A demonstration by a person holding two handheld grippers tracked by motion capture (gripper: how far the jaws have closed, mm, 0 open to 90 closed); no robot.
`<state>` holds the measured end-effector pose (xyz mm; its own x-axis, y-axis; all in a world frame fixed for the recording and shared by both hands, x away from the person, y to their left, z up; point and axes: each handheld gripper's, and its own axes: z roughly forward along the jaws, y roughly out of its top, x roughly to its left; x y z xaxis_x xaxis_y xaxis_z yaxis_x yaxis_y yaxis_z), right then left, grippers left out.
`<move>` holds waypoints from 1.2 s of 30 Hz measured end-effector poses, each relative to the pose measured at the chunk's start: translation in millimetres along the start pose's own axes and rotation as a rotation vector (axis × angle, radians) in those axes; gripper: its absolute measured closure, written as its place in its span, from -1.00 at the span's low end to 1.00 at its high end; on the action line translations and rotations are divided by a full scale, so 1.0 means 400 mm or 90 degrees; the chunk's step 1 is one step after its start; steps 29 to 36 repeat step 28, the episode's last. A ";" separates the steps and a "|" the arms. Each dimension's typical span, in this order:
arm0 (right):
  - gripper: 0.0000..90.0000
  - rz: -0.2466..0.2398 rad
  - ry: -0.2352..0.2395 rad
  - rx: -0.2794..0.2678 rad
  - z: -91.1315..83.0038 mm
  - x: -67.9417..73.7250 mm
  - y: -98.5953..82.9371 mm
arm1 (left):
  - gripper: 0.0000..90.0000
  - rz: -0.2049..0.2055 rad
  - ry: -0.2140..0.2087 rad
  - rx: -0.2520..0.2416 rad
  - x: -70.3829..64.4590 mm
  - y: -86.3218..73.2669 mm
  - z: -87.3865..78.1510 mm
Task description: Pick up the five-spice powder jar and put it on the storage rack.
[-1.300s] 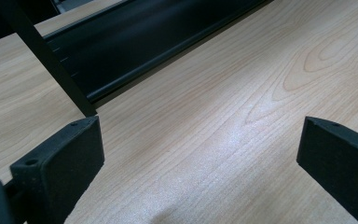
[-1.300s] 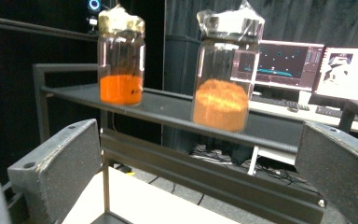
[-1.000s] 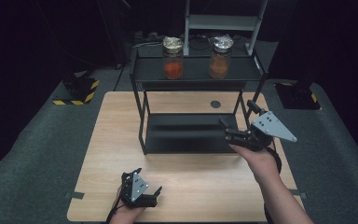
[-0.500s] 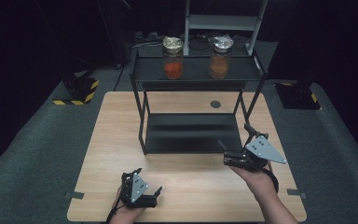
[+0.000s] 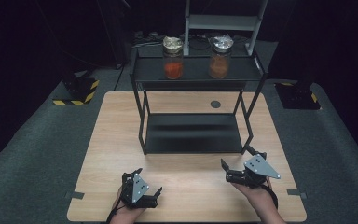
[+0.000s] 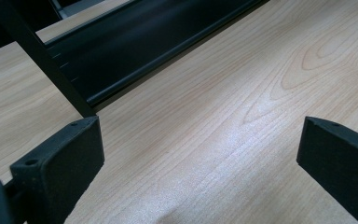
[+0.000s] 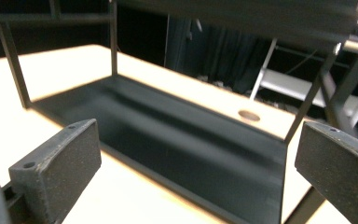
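Observation:
A black two-tier rack (image 5: pixel 196 70) stands at the middle back of the wooden table (image 5: pixel 116 121). On its top shelf are two foil-capped jars, one with red contents (image 5: pixel 173 58), one with orange contents (image 5: pixel 220 57). Its lower shelf (image 5: pixel 193 133) is bare. My left gripper (image 5: pixel 148 181) rests near the front edge, open, with bare wood between its jaws (image 6: pixel 200 140); the rack's front left leg (image 6: pixel 42 60) is ahead of it. My right gripper (image 5: pixel 236 157) is open in front of the rack's front right corner and faces the lower shelf (image 7: pixel 177 135).
A round hole (image 5: pixel 215 104) sits in the tabletop behind the rack. A white metal frame (image 5: pixel 223 21) stands beyond the table. Yellow-and-black striped bases lie on the floor at left (image 5: pixel 77 91) and right (image 5: pixel 298 95). Grey carpet surrounds the table.
My right gripper has drawn back from the rack's right side toward the table's front edge and come lower. The left gripper has stayed put.

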<state>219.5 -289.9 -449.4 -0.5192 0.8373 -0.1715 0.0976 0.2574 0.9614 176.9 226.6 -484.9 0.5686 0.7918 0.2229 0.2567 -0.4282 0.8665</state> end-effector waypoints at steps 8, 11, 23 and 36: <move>-1.00 -0.004 -0.003 0.053 -0.006 0.009 -0.058 | -0.98 -0.002 -0.001 0.000 0.001 0.000 0.000; -1.00 -0.005 -0.003 0.069 -0.008 0.011 -0.071 | -0.98 -0.002 -0.001 0.000 0.001 0.000 0.000; -1.00 -0.035 -0.021 0.136 -0.022 0.027 -0.092 | -0.98 -0.002 -0.002 0.000 0.002 0.000 0.000; -1.00 -0.061 -0.023 0.147 -0.022 0.035 -0.088 | -0.98 0.004 0.000 -0.002 -0.002 -0.001 -0.001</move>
